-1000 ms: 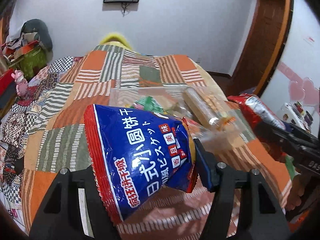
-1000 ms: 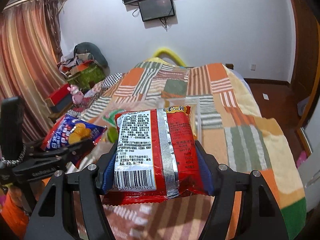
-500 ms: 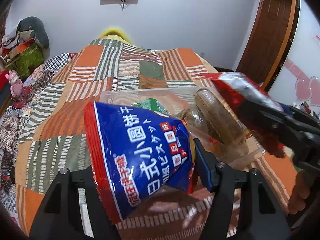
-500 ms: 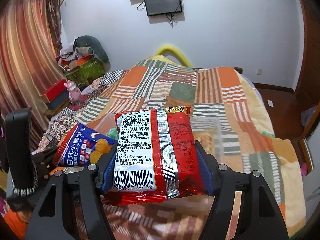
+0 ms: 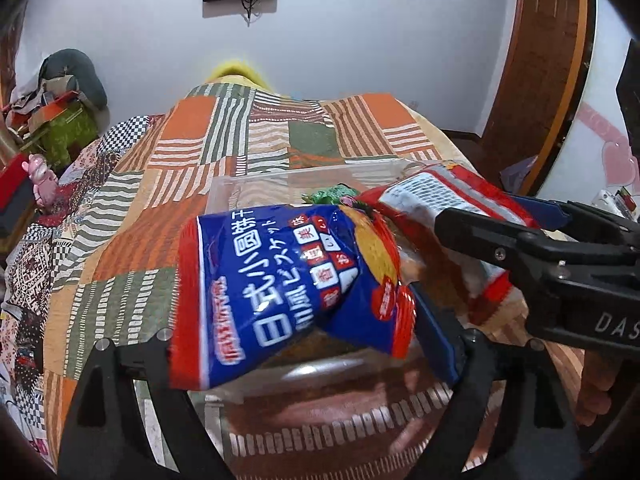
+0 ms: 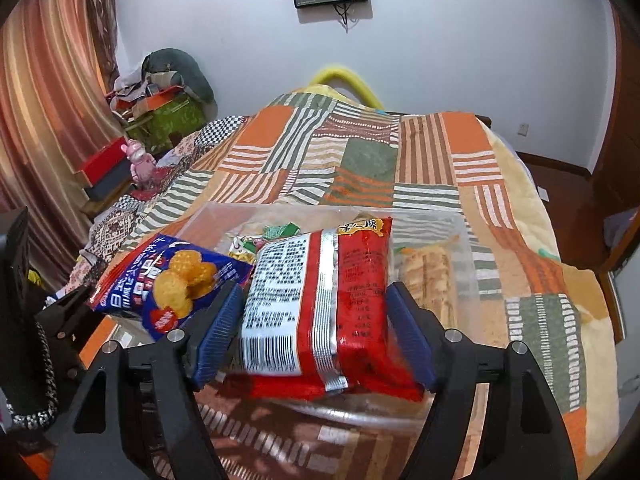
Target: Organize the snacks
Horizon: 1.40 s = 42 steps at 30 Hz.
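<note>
My left gripper (image 5: 296, 320) is shut on a blue biscuit bag (image 5: 288, 288) with a red edge, held over the near end of a clear plastic bin (image 5: 256, 180) on the bed. My right gripper (image 6: 312, 320) is shut on a red noodle packet (image 6: 320, 300), held over the same bin (image 6: 464, 240). In the right wrist view the blue bag (image 6: 172, 276) hangs just left of the red packet. In the left wrist view the red packet (image 5: 440, 196) and right gripper (image 5: 452, 216) come in from the right. Green sweets (image 6: 276, 232) and a cracker sleeve (image 6: 428, 276) lie in the bin.
The bin rests on a patchwork quilt (image 6: 360, 152) covering the bed. A cluttered corner with a green box (image 6: 164, 120) and a pink toy (image 6: 140, 160) lies to the left. A wooden door (image 5: 536, 60) stands to the right.
Both grippers have moved forward and closer together over the bin. The two packets now hang side by side, almost touching. Both grips are unchanged.
</note>
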Each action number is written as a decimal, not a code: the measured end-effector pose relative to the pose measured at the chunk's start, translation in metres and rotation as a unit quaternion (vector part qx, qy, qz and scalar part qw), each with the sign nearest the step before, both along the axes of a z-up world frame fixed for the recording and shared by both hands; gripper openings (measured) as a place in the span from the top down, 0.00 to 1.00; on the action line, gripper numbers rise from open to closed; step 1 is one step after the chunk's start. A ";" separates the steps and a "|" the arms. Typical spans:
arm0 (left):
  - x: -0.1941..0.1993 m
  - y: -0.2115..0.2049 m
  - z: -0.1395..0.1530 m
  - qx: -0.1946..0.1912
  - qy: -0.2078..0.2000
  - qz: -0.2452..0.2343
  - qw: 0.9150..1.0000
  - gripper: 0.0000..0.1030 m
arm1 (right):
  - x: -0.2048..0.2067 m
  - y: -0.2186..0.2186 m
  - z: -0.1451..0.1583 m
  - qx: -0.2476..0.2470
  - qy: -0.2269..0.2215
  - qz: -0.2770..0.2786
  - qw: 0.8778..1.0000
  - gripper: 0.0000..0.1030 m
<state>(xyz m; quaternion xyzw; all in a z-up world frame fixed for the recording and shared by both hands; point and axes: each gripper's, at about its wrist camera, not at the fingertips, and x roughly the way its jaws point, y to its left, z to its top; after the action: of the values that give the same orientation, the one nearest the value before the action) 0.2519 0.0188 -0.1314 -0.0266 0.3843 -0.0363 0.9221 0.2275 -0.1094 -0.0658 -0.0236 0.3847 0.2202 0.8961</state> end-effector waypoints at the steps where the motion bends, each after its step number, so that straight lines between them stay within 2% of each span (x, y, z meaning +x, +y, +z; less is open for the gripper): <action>1: -0.002 0.000 0.002 -0.002 0.000 0.000 1.000 0.16 | -0.004 -0.002 0.004 0.000 -0.005 0.000 1.000 0.31; 8: -0.034 0.008 0.037 -0.016 -0.032 0.003 0.999 0.16 | -0.029 -0.017 0.034 0.006 -0.044 -0.007 0.999 0.30; 13: -0.068 0.009 0.084 -0.013 -0.090 0.005 0.996 0.16 | -0.060 -0.035 0.063 0.023 -0.077 -0.016 0.997 0.30; 20: -0.126 -0.001 0.146 -0.012 -0.177 -0.002 0.984 0.14 | -0.110 -0.049 0.109 0.043 -0.138 -0.019 0.989 0.30; 26: -0.175 -0.007 0.182 -0.008 -0.240 0.000 0.971 0.09 | -0.144 -0.054 0.135 0.057 -0.180 -0.017 0.982 0.29; 29: -0.195 -0.010 0.193 -0.001 -0.263 0.006 0.965 0.06 | -0.156 -0.053 0.141 0.062 -0.193 -0.016 0.979 0.28; 33: -0.214 -0.014 0.200 0.013 -0.286 0.016 0.958 0.01 | -0.168 -0.050 0.143 0.060 -0.208 -0.019 0.976 0.21; 40: -0.224 -0.013 0.199 0.009 -0.288 0.022 0.957 0.00 | -0.175 -0.047 0.140 0.059 -0.222 -0.032 0.973 0.01; 42: -0.227 -0.012 0.198 0.009 -0.288 0.026 0.957 0.00 | -0.178 -0.049 0.140 0.059 -0.226 -0.036 0.972 0.00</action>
<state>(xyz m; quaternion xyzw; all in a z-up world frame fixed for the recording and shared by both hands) 0.0251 0.0063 0.0662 -0.0161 0.1021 -0.0150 0.9945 0.0497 -0.1580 0.0742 -0.0057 0.1596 0.1994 0.9668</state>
